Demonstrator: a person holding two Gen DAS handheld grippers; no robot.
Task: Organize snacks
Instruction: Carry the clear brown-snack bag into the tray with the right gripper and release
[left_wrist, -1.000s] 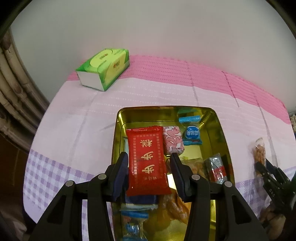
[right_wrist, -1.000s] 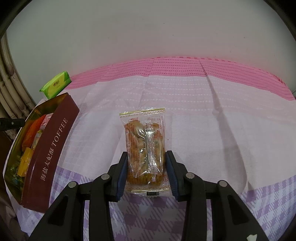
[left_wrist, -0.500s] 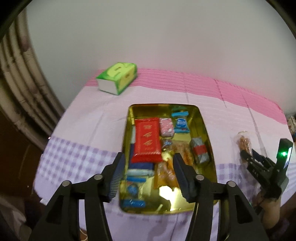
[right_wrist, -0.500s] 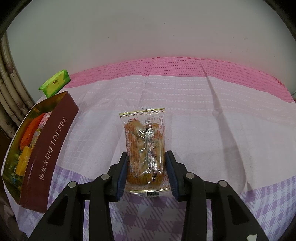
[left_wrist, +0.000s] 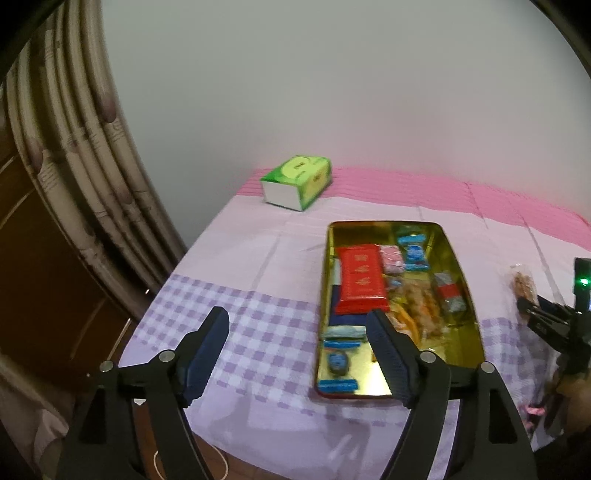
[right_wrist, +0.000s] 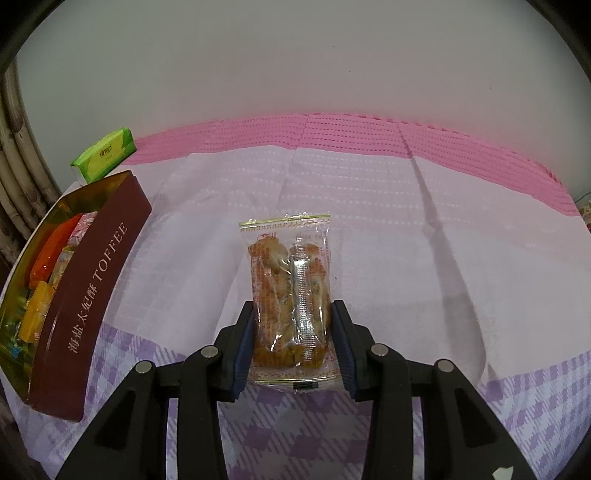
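Since a second ago the left gripper (left_wrist: 297, 326) has let go of the red packet (left_wrist: 361, 282), which now lies in the gold tin (left_wrist: 466, 295) among the other sweets, and has drawn back toward the table's near edge, its jaws opening with nothing between them. Meanwhile the right gripper (right_wrist: 293, 341) stays clamped on the clear snack packet (right_wrist: 290, 291), which lies on the pink-and-lilac tablecloth (right_wrist: 406, 221) just right of the tin (a green tissue box (left_wrist: 297, 181) sits at the far corner).

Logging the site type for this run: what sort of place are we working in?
Likely a home room: a table under a pink and purple checked tablecloth, a toffee tin of mixed snacks, a green tissue pack, and a curtain alongside.
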